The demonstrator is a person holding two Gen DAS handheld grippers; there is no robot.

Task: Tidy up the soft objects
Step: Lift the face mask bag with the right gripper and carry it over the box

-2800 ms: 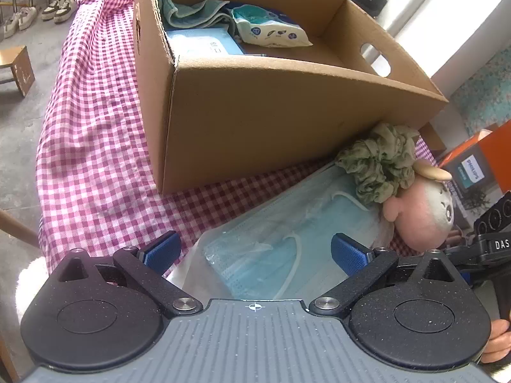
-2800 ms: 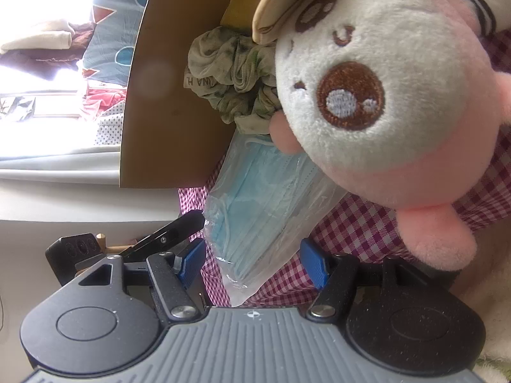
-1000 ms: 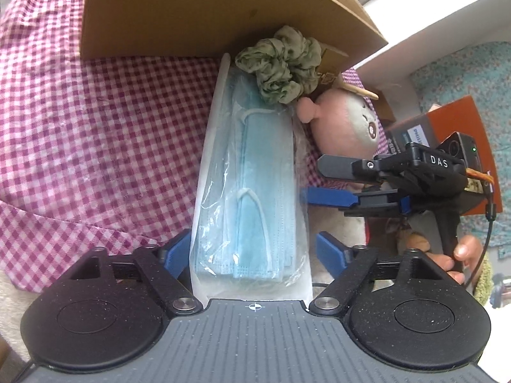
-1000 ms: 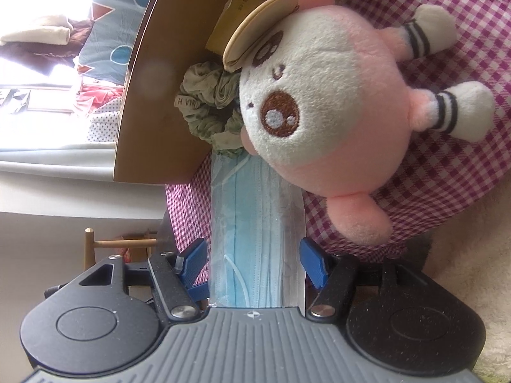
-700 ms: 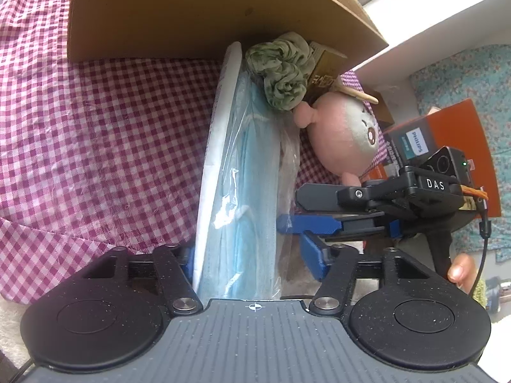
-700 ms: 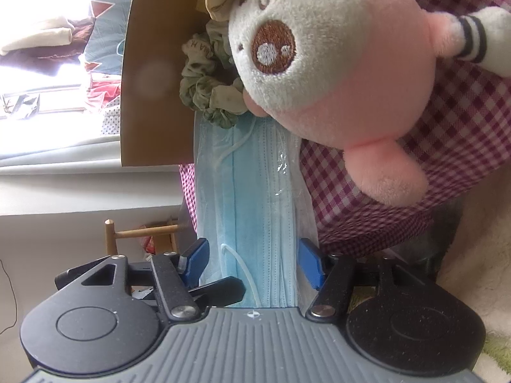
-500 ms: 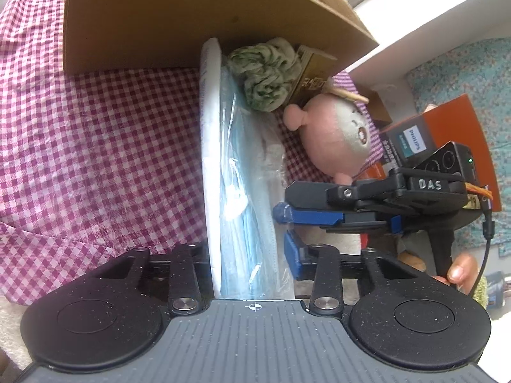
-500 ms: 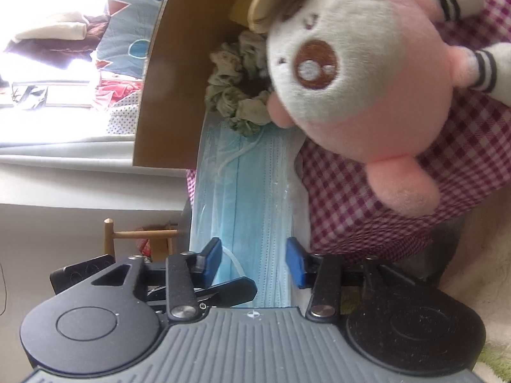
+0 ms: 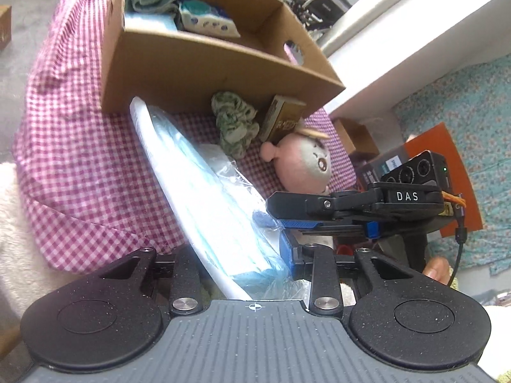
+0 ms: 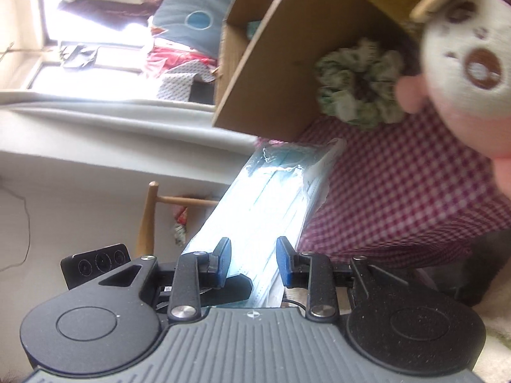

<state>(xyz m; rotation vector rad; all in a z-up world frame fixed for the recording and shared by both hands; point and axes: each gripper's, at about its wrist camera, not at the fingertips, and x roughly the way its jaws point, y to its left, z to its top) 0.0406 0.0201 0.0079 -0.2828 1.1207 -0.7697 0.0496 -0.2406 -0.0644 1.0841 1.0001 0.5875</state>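
Both grippers clamp mask pack [image 9: 204, 191] near end: left gripper [image 9: 238, 263], right gripper [image 10: 252, 263]. Pack lifted, tilted above bench [image 9: 80, 166], below box [image 9: 198, 63]. Risk: slick plastic slips, pack sags, clips box wall.

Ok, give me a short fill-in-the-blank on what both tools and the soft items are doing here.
1. Both the left tool and the right tool are shut on the clear plastic pack of blue ____.
2. The green fabric scrunchie lies beside the brown ____ box.
3. The pink plush toy rests on the ____ checked cloth.

Missing words: face masks; cardboard; pink-and-white
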